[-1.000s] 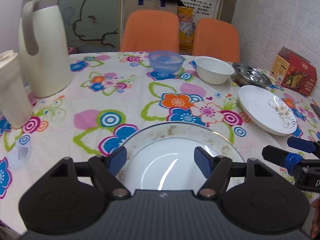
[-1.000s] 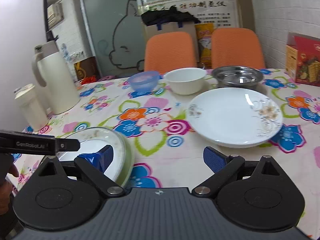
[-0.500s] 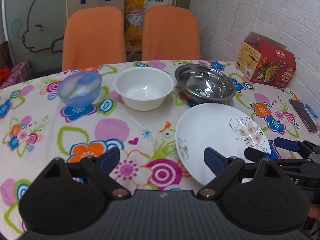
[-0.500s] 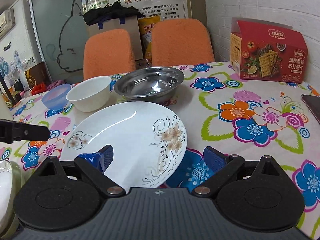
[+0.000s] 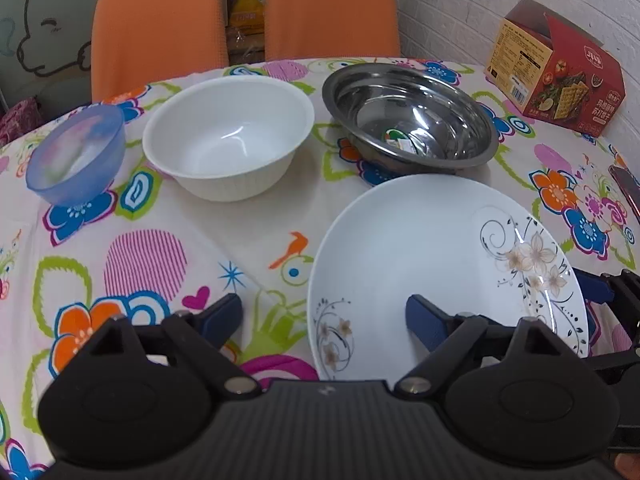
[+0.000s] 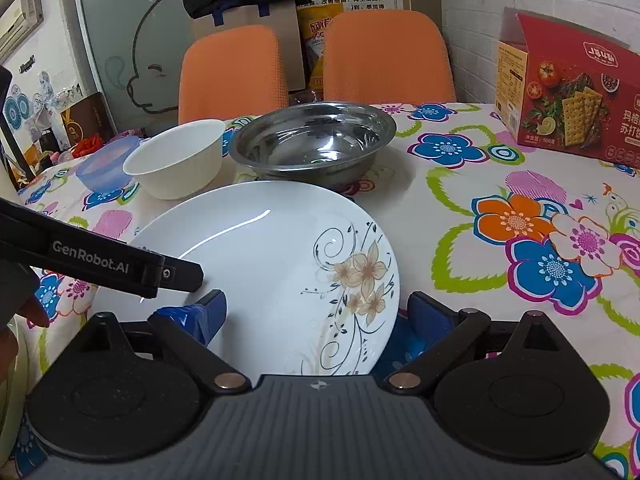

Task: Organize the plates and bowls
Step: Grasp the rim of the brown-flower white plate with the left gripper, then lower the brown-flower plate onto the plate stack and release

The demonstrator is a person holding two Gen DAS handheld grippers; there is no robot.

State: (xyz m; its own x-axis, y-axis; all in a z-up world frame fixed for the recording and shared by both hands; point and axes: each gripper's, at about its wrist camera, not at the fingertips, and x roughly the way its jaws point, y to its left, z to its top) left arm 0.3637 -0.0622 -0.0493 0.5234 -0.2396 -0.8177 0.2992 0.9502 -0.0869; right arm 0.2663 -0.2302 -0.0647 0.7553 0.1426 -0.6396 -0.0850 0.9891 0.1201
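Note:
A white plate with a flower pattern point(image 5: 420, 248) point(image 6: 272, 256) lies flat on the flowered tablecloth, nearest to both grippers. Behind it stand a white bowl point(image 5: 228, 144) point(image 6: 176, 164), a steel bowl point(image 5: 408, 116) point(image 6: 316, 140) and a small blue translucent bowl point(image 5: 76, 156) point(image 6: 104, 164). My left gripper point(image 5: 324, 314) is open, its right finger over the plate's near left part and its left finger over the cloth. It also shows as a black bar point(image 6: 120, 264) over the plate's left side. My right gripper point(image 6: 318, 314) is open at the plate's near edge, its right finger just outside the rim.
A red cracker box point(image 5: 560, 76) point(image 6: 572, 92) stands at the back right by the brick wall. A phone point(image 5: 628, 188) lies at the table's right edge. Two orange chairs point(image 6: 312, 64) stand behind the table. A hand point(image 6: 24, 312) holds the left gripper.
The left gripper swung right, away from a green-rimmed plate, and now sits over the flower plate. The right gripper moved forward and closer to the same plate. Both stayed open.

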